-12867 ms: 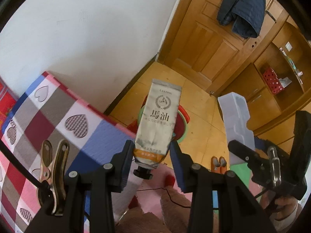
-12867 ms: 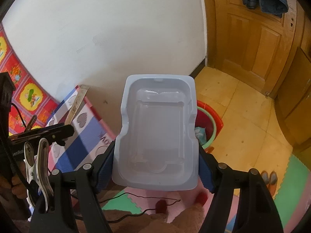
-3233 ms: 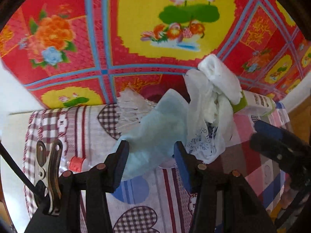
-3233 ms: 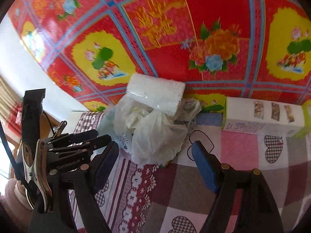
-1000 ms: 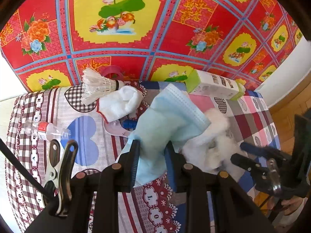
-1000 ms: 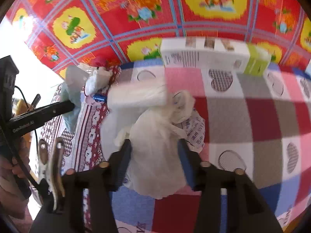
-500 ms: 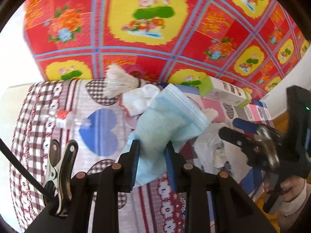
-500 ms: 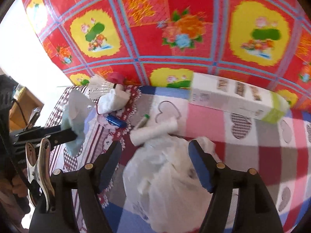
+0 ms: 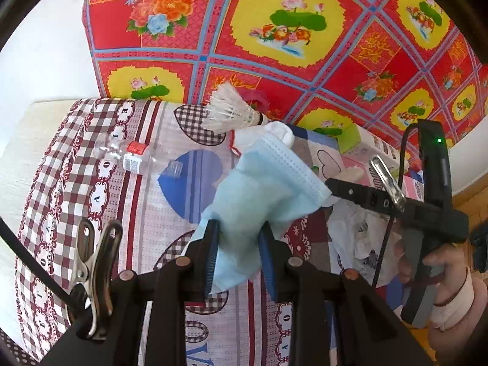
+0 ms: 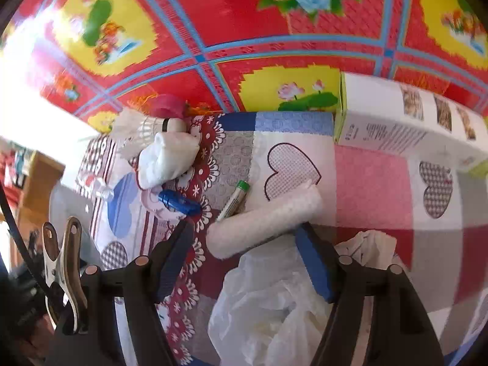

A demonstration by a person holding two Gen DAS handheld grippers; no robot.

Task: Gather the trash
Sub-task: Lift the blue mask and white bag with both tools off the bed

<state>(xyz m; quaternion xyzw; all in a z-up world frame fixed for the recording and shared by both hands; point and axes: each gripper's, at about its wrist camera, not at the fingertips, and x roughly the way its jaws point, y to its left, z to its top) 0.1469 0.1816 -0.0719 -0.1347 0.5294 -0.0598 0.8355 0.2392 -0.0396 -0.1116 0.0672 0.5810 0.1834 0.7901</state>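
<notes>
My left tongs [image 9: 239, 254] are clamped on a light blue mask [image 9: 262, 195], held up off the table [image 9: 146, 222]; its pleated top edge fans out to the right above the pads. My right tongs [image 10: 244, 262] are spread wide, low over the cloth. Between their tips lies a white foam roll [image 10: 265, 222], slanting up to the right; whether its right end touches the right pad I cannot tell. Under the tongs, nearer me, sits a crumpled white plastic bag [image 10: 274, 302]. Just left of the roll lie a green-capped tube [image 10: 235, 199] and a small blue thing [image 10: 178, 202]. Farther left, a white sock [image 10: 166, 158] rests against a shuttlecock [image 10: 146, 128]. A clear bottle [image 9: 135, 160] lies on its side at far left. A long white box [image 10: 405, 128] stands at the far right, against the red flowered wall cloth [image 10: 244, 24].
</notes>
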